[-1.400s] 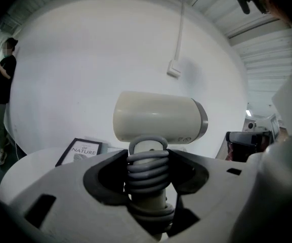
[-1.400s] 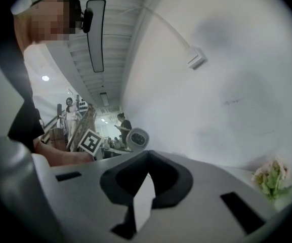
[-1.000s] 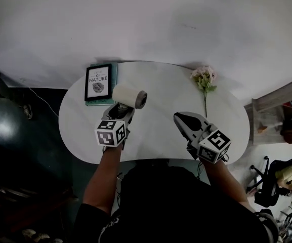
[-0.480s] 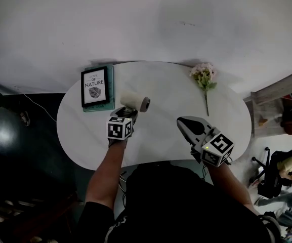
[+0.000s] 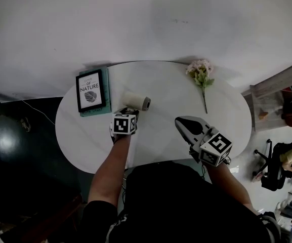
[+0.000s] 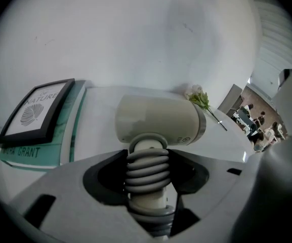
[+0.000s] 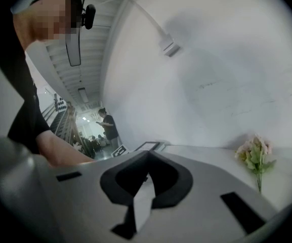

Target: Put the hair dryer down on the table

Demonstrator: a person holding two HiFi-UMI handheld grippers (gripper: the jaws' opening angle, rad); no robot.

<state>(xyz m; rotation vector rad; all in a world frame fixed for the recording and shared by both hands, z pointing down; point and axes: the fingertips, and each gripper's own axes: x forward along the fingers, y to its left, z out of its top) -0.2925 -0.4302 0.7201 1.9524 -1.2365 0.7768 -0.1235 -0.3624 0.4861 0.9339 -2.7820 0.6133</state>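
The cream hair dryer (image 5: 135, 100) with a grey nozzle end sits low over the white oval table (image 5: 166, 87), right of the framed print. My left gripper (image 5: 129, 111) is shut on its ribbed grey handle; in the left gripper view the jaws clamp that handle (image 6: 147, 168) and the dryer's barrel (image 6: 158, 120) lies crosswise above them. I cannot tell whether the barrel touches the tabletop. My right gripper (image 5: 182, 121) hovers over the table's near right part, shut with nothing between its jaws (image 7: 147, 158).
A framed "Nature" print (image 5: 90, 91) lies on a teal book at the table's left end. A pink flower sprig (image 5: 201, 75) lies at the far right. A wooden shelf (image 5: 277, 103) stands beyond the right edge. White wall behind.
My left gripper has carried the hair dryer forward and down toward the tabletop, so it looks smaller and lower. The right gripper has hardly moved.
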